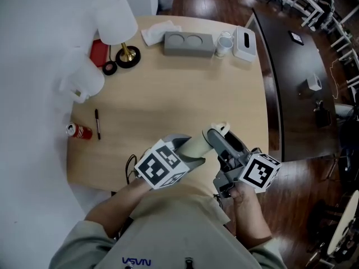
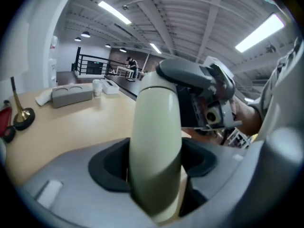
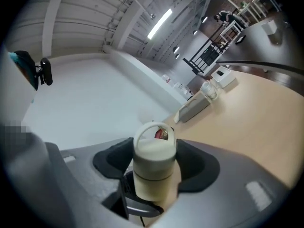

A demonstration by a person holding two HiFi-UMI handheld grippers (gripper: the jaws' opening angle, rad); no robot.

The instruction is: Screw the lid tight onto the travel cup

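In the head view a cream travel cup (image 1: 196, 144) lies tilted above the table's front edge, held between both grippers. My left gripper (image 1: 190, 153) is shut on the cup's body (image 2: 156, 137), whose base runs down between the pads. My right gripper (image 1: 220, 140) comes in from the right and is shut on the lid end (image 1: 220, 129). In the right gripper view the cream lid (image 3: 154, 151) with its loop handle sits between the two dark pads, which touch its sides. In the left gripper view the right gripper's grey jaw covers the cup's far end.
On the wooden table (image 1: 179, 94) stand a lamp with a gold base (image 1: 128, 55), a grey two-hole holder (image 1: 189, 42), a clear cup (image 1: 224, 42) and a white box (image 1: 244, 42) at the back. A red can (image 1: 78, 131) and a pen (image 1: 97, 123) lie at the left. A dark table (image 1: 297, 66) stands to the right.
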